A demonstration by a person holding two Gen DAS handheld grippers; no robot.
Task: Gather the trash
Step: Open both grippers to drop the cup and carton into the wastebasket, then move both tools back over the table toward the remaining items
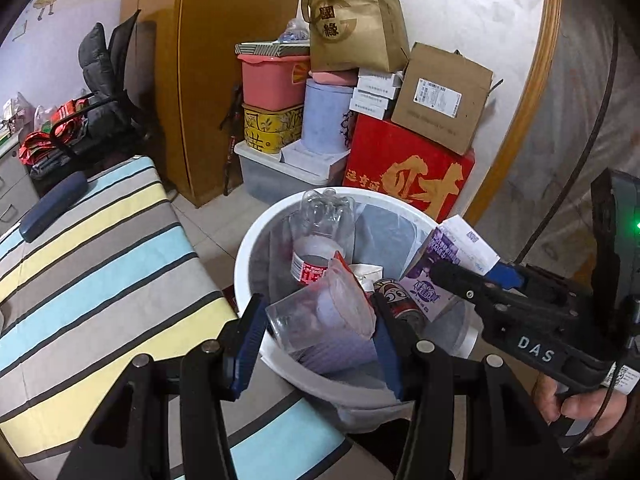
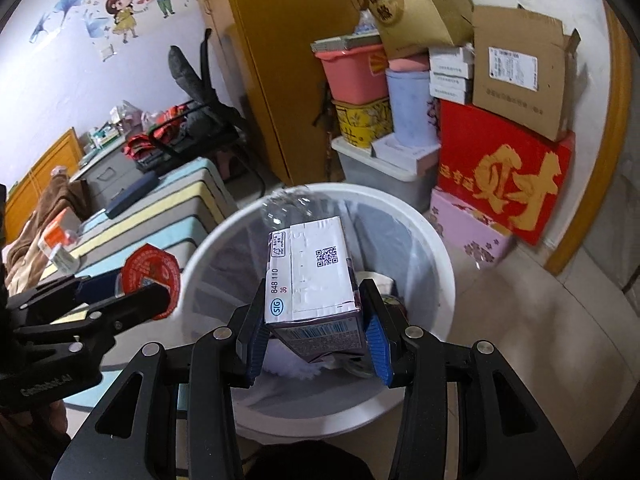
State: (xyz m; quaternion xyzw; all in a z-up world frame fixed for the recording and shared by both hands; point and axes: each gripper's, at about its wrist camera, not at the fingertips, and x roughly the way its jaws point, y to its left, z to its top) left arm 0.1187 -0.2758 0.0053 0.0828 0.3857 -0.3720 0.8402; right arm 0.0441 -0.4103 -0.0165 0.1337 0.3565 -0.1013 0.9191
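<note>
Left gripper (image 1: 320, 328): closed on a clear plastic cup (image 1: 316, 320) with a red-edged foil lid; the cup is pinched between the blue pads and held above the near rim of the white trash bin (image 1: 244, 248).

Right gripper (image 2: 316, 340): closed on a purple milk carton (image 2: 316, 280); the carton is clamped at both sides and held over the open mouth of the bin, its white face with a printed code turned upward.

White trash bin: lined with a thin bag; stood on the tiled floor just beside the striped bed (image 1: 100, 248); contents seen are a clear plastic bottle (image 1: 320, 232) with a red label, propped against the far wall, a can (image 1: 396, 296) and some white paper.

Behind the bin: a red box (image 1: 408, 172) with gold characters, a cardboard box (image 1: 440, 96) and a brown paper bag (image 1: 352, 24) are stacked against the wall.

A hand (image 1: 576, 404) is seen on the right gripper's handle.
</note>
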